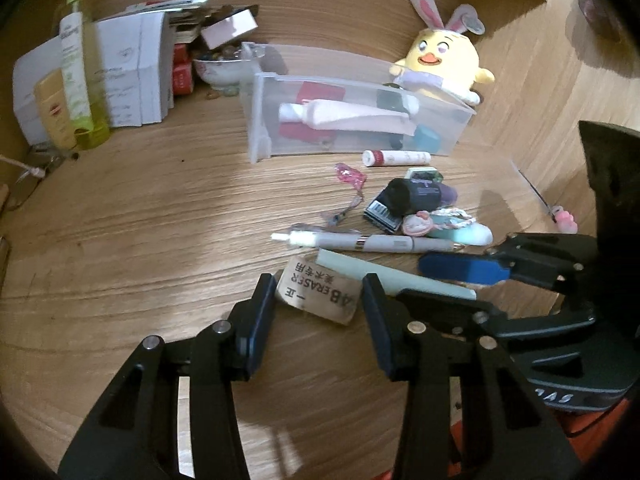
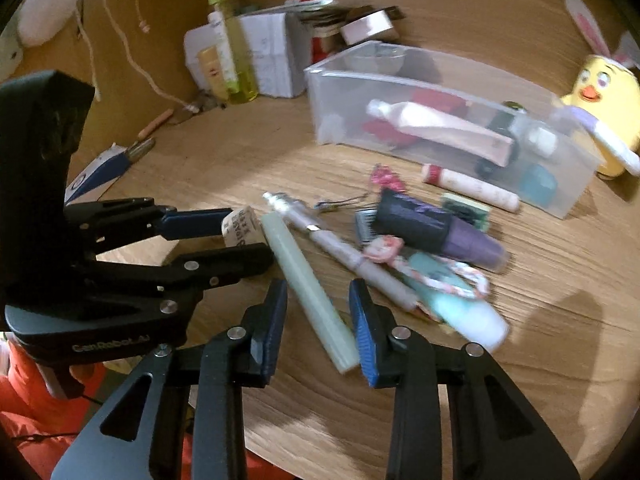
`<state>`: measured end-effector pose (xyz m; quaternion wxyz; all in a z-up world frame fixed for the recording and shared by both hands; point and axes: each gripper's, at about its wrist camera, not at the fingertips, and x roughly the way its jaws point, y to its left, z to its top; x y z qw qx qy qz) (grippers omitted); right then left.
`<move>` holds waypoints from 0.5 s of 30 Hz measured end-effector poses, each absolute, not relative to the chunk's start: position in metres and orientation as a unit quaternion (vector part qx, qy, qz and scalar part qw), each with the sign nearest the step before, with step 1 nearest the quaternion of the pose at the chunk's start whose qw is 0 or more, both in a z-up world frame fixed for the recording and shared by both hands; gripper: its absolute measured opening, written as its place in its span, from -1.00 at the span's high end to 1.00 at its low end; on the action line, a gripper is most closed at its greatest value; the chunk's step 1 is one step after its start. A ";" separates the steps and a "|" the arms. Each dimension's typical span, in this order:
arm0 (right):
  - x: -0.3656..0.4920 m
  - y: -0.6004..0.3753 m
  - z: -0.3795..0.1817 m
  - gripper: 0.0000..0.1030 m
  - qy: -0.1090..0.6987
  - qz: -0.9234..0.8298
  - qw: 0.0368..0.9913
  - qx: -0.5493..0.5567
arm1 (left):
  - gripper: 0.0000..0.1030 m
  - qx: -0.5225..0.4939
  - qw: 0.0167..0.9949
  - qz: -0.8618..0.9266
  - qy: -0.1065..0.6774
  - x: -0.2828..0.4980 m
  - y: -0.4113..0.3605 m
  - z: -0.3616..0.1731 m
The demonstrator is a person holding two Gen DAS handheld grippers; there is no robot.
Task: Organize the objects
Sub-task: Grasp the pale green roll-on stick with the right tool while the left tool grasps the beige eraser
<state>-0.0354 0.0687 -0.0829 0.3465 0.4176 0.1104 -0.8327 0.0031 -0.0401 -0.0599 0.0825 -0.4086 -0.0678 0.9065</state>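
Note:
My left gripper [image 1: 318, 300] is open, its fingers on either side of a tan eraser [image 1: 318, 290] printed "4B ERASER" on the wooden table; it also shows in the right wrist view [image 2: 240, 226]. My right gripper [image 2: 318, 320] is open around the near end of a pale green stick [image 2: 308, 288], which also shows in the left wrist view [image 1: 384, 276]. Beyond lie a grey pen [image 1: 360, 242], a black and purple tube [image 2: 436, 228] and a mint tube [image 2: 460, 304]. A clear plastic bin [image 1: 320, 80] holds a white tube and small items.
A yellow chick plush [image 1: 444, 56] with rabbit ears sits behind the bin. White boxes [image 1: 132, 72], a green spray bottle [image 1: 78, 60] and a small bowl [image 1: 218, 70] stand at the back left. A white and red tube [image 1: 396, 157] lies before the bin.

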 end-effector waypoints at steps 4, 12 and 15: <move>-0.038 0.059 -0.086 0.55 0.117 -0.826 0.359 0.418 | 0.16 -0.407 0.076 0.906 -0.082 0.005 -0.049 -0.060; -0.037 0.058 -0.086 0.72 0.115 -0.825 0.368 0.413 | 0.15 -0.396 0.071 0.910 -0.098 0.008 -0.053 -0.051; -0.036 0.062 -0.080 0.72 0.103 -0.829 0.370 0.407 | 0.16 -0.388 0.073 0.914 -0.096 0.006 -0.049 -0.044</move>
